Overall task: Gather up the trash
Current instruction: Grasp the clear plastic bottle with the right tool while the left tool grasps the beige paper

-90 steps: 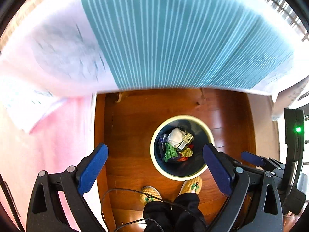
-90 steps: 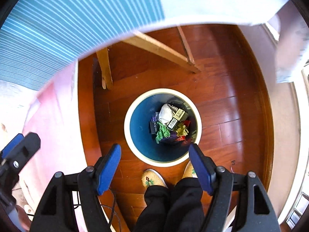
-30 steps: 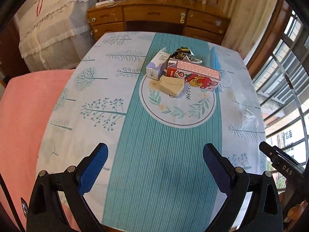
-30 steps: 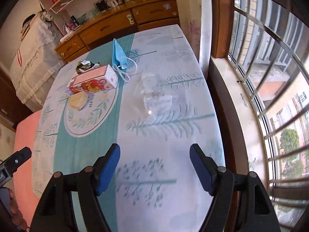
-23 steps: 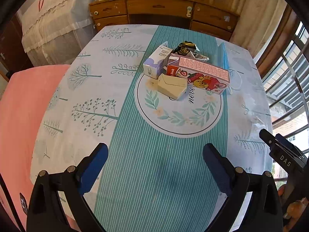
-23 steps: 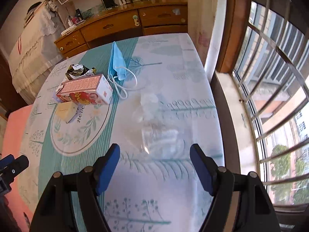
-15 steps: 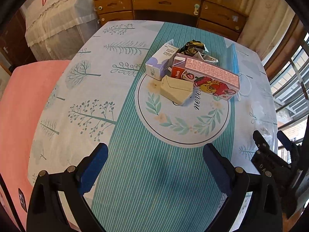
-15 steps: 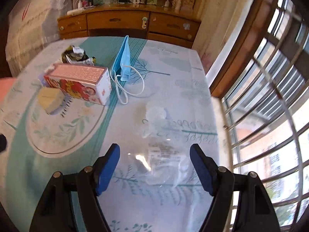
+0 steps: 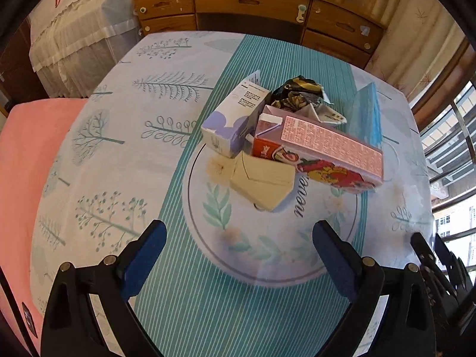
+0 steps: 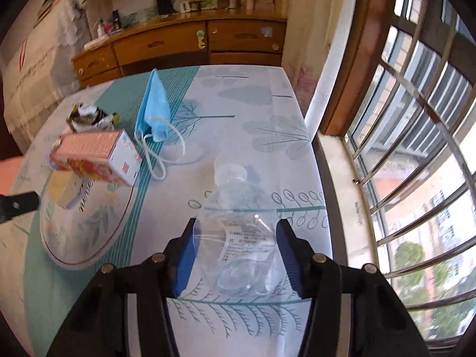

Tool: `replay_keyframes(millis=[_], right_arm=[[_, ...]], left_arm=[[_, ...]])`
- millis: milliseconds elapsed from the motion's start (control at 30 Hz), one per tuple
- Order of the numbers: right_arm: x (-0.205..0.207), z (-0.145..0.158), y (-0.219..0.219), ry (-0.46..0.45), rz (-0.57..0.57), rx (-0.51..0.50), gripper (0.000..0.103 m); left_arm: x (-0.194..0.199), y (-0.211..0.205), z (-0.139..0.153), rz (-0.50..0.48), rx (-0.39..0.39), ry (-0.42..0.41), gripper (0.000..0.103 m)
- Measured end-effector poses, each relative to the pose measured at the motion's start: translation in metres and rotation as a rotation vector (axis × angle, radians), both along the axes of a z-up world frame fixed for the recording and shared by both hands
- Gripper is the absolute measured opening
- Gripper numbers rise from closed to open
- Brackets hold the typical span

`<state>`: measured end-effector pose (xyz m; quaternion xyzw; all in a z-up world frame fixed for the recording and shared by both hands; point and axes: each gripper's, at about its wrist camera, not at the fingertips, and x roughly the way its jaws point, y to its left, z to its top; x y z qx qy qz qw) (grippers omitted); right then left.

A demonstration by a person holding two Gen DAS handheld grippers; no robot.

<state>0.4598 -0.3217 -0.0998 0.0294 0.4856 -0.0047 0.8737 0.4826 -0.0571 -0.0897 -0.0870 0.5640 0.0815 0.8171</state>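
Right gripper point(image 10: 236, 238) angled steeply down, jaws just closing onto clear plastic bottle point(image 10: 241, 232) beside the window point(image 10: 416, 136); left gripper point(image 9: 238, 255) spread, empty

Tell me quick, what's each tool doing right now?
Left tool: open, holding nothing.
Right tool: just been closing around the crushed clear plastic bottle; grip cannot be told.
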Motion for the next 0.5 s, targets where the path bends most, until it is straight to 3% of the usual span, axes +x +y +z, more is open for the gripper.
replay_keyframes(millis=[133,333,467,500], right_arm=[[0.005,-0.001,-0.011,0.016,-0.025,0.131,0.052],[0.010,-0.001,-0.011,0.023,-0.006,0.169,0.052],[0.011,-0.001,-0.010,0.024,0.009,0.184,0.052],[0.010,-0.001,-0.010,0.024,0.011,0.187,0.052]], left_arm=[[0.022,0.004,-0.019,0.022,-0.039,0.029,0.098],[0.046,0.003,-0.042,0.031,-0.036,0.049,0.097],[0.055,0.000,-0.054,0.017,-0.044,0.066,0.077],[0.056,-0.001,-0.055,0.017,-0.038,0.063,0.077]])
